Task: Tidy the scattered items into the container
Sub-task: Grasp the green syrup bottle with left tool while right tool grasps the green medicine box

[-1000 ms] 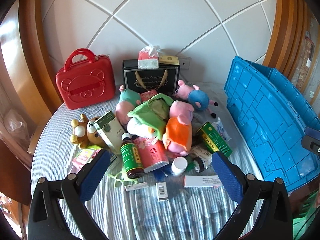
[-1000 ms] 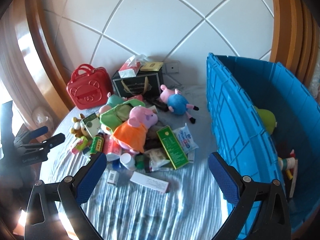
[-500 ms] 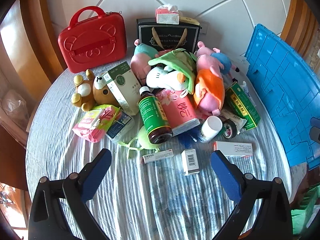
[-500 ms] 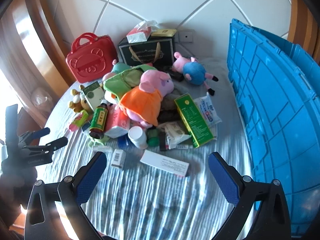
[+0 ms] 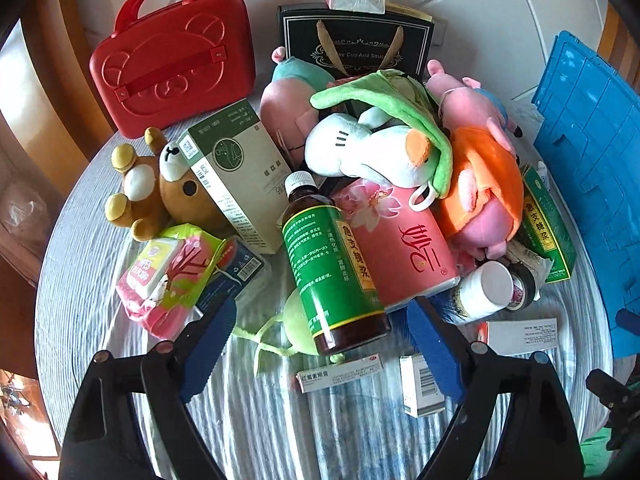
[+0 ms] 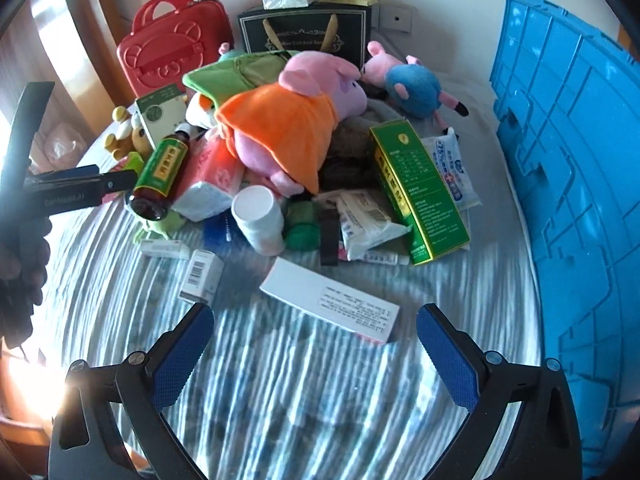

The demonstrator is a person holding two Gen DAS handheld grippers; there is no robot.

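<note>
A: Two fingers spread wide on the left gripper point(image 5: 322, 344), nothing clamped. Brown syrup bottle point(image 5: 330, 270) w/ green label lies btwn them, base toward the cam, not touching either pad.
B: Beyond the tips?
A: Pink tissue pack point(image 5: 394, 240) just right of the bottle, white duck plush point(image 5: 372, 152) further out. Wipes pack point(image 5: 168, 276) beside the left finger, small barcode box point(image 5: 420, 384) by the right finger. Blue container point(image 5: 592, 184) far right.
B: Right wrist view?
A: Right gripper point(image 6: 314, 354) also released, empty. White flat box point(image 6: 330, 300) sits just ahead btwn the fingers, apart from both. White pill bottle point(image 6: 258, 218) and orange-dressed pig plush point(image 6: 288, 128) past it. Container point(image 6: 568, 200) wall stands right of the right finger; left gripper point(image 6: 86, 188) seen far left, next to the syrup bottle point(image 6: 160, 170).
</note>
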